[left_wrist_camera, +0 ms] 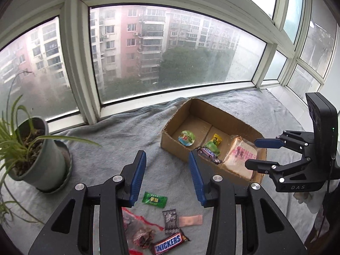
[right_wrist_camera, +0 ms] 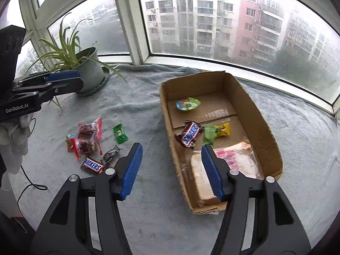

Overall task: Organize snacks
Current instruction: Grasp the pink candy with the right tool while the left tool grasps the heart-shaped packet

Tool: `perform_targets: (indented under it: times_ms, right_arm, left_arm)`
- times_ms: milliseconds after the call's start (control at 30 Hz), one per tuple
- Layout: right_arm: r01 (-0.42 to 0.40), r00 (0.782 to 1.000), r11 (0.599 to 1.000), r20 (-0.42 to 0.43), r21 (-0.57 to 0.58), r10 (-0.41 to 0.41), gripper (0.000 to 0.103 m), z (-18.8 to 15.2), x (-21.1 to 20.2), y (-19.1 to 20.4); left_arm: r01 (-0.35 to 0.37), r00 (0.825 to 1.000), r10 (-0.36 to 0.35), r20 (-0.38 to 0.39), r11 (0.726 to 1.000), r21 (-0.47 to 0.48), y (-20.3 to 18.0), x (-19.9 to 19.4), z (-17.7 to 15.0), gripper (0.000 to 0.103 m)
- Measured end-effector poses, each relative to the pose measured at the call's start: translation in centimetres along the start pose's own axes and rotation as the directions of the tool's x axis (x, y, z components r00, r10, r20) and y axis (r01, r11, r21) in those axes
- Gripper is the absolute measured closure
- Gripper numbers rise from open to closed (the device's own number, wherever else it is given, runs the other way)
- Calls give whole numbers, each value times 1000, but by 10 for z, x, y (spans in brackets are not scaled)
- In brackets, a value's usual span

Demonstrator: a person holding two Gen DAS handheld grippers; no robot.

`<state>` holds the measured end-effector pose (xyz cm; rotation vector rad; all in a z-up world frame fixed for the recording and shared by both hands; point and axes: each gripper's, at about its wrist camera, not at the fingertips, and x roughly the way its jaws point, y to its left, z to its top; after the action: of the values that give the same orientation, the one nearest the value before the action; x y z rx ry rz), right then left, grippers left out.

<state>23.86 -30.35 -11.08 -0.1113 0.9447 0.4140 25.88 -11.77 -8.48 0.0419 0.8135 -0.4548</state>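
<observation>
Both the left gripper [left_wrist_camera: 167, 176] and the right gripper [right_wrist_camera: 172, 170] hang with fingers spread and empty above the blanket, between picks. The cardboard box [right_wrist_camera: 263, 125] already holds a Snickers bar [right_wrist_camera: 189, 135] and bagged bread [right_wrist_camera: 231, 165]. Left of the box lie more wrapped snacks, including a second Snickers [right_wrist_camera: 92, 165] and what may be dried fruit [right_wrist_camera: 88, 138]; next comes pinching one.

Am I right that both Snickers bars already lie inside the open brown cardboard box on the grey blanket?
Not quite: only one Snickers bar lies inside the open brown cardboard box. The other Snickers bar lies outside it on the grey blanket, as the right wrist view shows.
</observation>
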Motion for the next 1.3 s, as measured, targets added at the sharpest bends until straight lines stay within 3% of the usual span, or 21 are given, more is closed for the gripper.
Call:
perform_targets:
  times_ms: [300,600,933,1300]
  right_arm:
    - [-18,998,997,-63,-76,13,43,-32,16,45]
    - [-37,987,989,-161,-140,14,43,-42,51,65]
    - [-44,971,975,-240,-219,-10,43,-44,81,74]
    - [-72,955,945,-296,-320,-27,43,-37,114,88]
  left_arm:
    - [-44,998,40,-46,996,-79,45,-34,-73,63]
    - [-96,989,74,-129,980,-173,86,-34,-128,63]
    - [-104,976,67,-207,979,-177,97,-13,-160,63]
    - [-108,967,72,-244,984,-141,95,4,-168,63]
